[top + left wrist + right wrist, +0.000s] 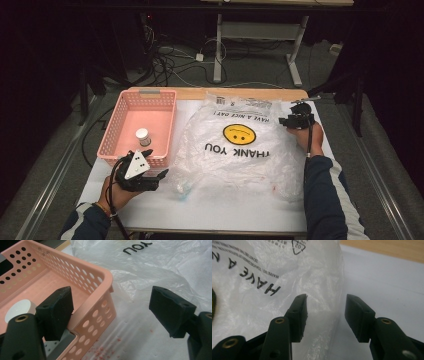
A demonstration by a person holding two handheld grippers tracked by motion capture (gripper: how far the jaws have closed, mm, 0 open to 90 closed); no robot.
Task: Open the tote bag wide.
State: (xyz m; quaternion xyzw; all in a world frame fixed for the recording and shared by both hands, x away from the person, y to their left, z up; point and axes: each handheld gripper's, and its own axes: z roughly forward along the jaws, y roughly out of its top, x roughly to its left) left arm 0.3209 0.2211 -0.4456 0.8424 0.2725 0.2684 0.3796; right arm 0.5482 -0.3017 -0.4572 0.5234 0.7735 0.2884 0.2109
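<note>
My right tool [325,315] stands apart at the bag [235,145] edge, left tool [111,312] apart beside it; bag not gripped yet.

The person wears dark blue sleeves [320,200] with white stripes down the sides. Each hand has a black gripper. The left gripper [161,175] has a grey plate [137,165] with three corners on top, and a black cable [114,210] hangs from it. The right gripper [285,121] has a black cable too. The jaws are thick black blocks. Small gold rings [279,320] sit on the black arms behind them.
</note>
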